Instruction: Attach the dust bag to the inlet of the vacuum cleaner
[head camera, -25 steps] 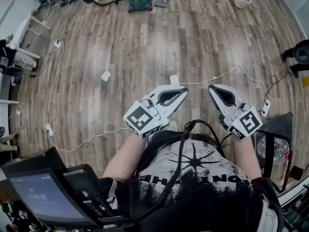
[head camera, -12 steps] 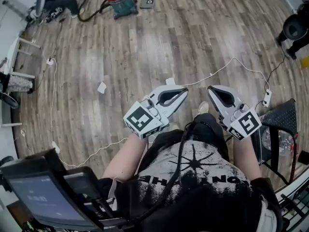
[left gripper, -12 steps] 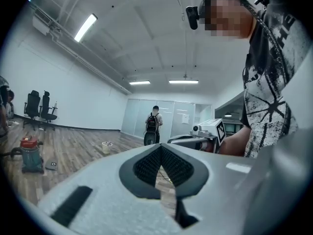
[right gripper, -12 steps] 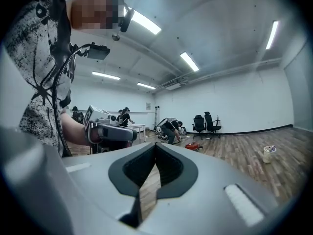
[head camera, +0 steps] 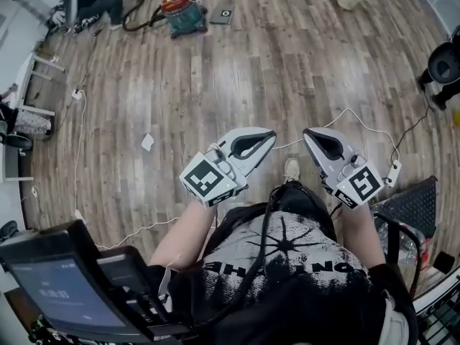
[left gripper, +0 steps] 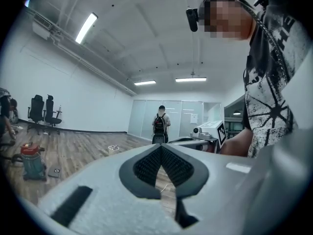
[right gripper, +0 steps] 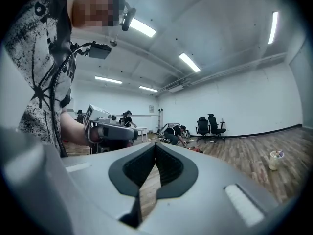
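- My left gripper [head camera: 270,132] has its jaws closed together, tips meeting, with nothing between them; through the small gap behind the tips I see only floor.
- My right gripper [head camera: 307,132] is the same: jaws pressed together and empty.
- Both are held out in front of my chest, side by side but apart, pointing out across the wood floor [head camera: 237,77].
- The vacuum cleaner [head camera: 180,9], teal with a red top, stands well away from both grippers, at the far left of the floor.
- A flat dark square piece [head camera: 224,11] lies just beside it; whether that is the dust bag I cannot tell.
- A person [head camera: 97,4] crouches on the floor near the vacuum cleaner's dark hose [head camera: 140,21].
- A white cable [head camera: 77,142] trails along the left, and a white scrap [head camera: 147,142] lies near it.
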Tool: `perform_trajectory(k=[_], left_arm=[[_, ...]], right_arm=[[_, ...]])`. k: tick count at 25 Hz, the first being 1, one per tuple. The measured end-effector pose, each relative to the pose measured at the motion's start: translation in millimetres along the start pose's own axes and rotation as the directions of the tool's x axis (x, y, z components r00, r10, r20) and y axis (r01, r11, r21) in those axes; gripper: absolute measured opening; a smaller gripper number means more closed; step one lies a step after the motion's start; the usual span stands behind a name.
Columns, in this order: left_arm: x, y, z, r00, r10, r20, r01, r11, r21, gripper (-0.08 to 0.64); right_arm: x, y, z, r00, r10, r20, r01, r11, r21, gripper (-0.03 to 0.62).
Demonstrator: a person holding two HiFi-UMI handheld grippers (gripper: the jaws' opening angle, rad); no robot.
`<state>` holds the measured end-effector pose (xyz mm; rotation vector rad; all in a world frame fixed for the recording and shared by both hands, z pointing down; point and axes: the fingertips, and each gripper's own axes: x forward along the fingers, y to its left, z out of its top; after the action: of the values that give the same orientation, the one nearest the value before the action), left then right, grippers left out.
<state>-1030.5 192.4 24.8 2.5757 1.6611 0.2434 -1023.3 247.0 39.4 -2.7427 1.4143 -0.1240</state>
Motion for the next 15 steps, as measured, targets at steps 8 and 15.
perform_trajectory(k=[8,15], left_arm=[[107,58,40,0.998,0.068,0.016,-0.068,0.998,0.018,0.003],[155,89,50,0.99,0.139,0.023,-0.14,0.99,0.028,0.003]], right_arm=[[-5,-118,17,0.997,0.077,-0.024,-0.077,0.997,-0.002,0.008],[-6,-178,19,0.99,0.135,-0.033,-0.136,0.991,-0.011,0.008]])
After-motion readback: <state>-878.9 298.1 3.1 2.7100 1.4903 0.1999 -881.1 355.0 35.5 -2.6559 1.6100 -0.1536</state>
